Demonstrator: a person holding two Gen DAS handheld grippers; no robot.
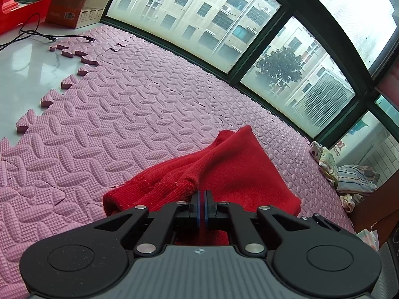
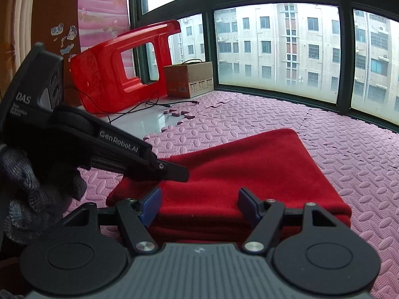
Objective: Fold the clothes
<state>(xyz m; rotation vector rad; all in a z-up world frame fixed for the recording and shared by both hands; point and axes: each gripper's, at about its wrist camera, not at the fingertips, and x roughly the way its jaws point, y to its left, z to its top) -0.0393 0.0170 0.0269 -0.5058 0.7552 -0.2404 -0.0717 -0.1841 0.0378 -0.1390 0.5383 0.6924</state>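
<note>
while pinched by the left gripper (image 1: 202, 205), red garment (image 1: 224, 167) on pink mat (image 1: 112, 104)

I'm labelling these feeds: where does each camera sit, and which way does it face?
Left wrist: on the left gripper, facing the window; jaws shut on the red garment.
Right wrist: on the right gripper, jaws apart over the garment's edge; left gripper and gloved hand show.
Shared: garment, pink mat, cardboard box.

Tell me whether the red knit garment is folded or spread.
Folded: the red knit garment lies on the pink foam mat as a compact rectangle, layers stacked at its near edge.
</note>
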